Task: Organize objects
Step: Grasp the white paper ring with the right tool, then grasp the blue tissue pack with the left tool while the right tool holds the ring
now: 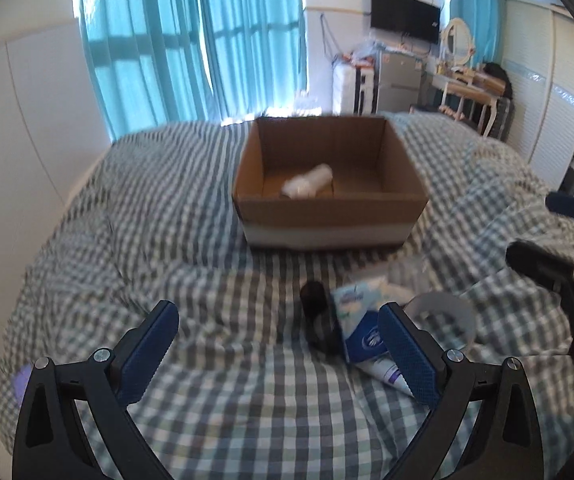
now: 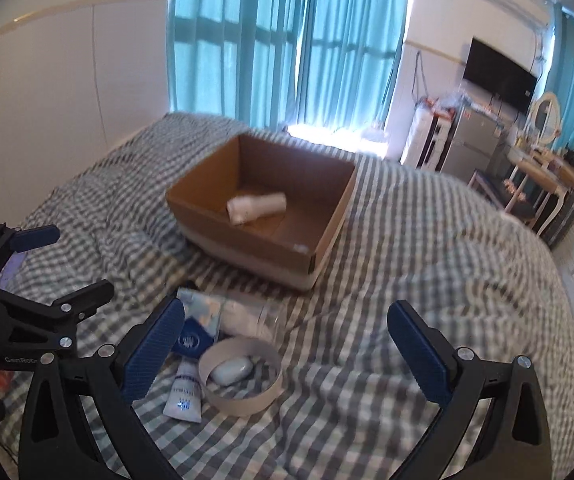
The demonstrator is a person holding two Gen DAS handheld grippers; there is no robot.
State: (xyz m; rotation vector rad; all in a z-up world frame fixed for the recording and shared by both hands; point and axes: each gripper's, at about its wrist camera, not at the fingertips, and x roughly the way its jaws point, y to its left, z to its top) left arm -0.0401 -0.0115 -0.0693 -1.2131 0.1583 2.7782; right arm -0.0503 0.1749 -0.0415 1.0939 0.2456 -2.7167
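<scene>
An open cardboard box [image 1: 329, 210] [image 2: 247, 240] stands on the checked bed and holds a white bottle [image 1: 308, 186] [image 2: 255, 208] lying on its side. In front of the box lies a pile: a dark bottle [image 1: 319, 320], a blue and white packet [image 1: 361, 330] [image 2: 193, 338], a white tube [image 2: 184, 392], a clear plastic bottle [image 2: 253, 318] and a white ring [image 2: 241, 376] around a pale oval case [image 2: 231, 371]. My left gripper [image 1: 283, 354] is open and empty, just before the pile. My right gripper [image 2: 287, 356] is open and empty above the ring.
The bed [image 1: 191, 248] is covered by a rumpled grey checked quilt. Teal curtains [image 1: 191, 40] hang behind it. A fridge [image 1: 399, 80], a wall screen [image 1: 405, 16] and a dressing table [image 1: 467, 84] stand at the far right. A white wall runs along the left.
</scene>
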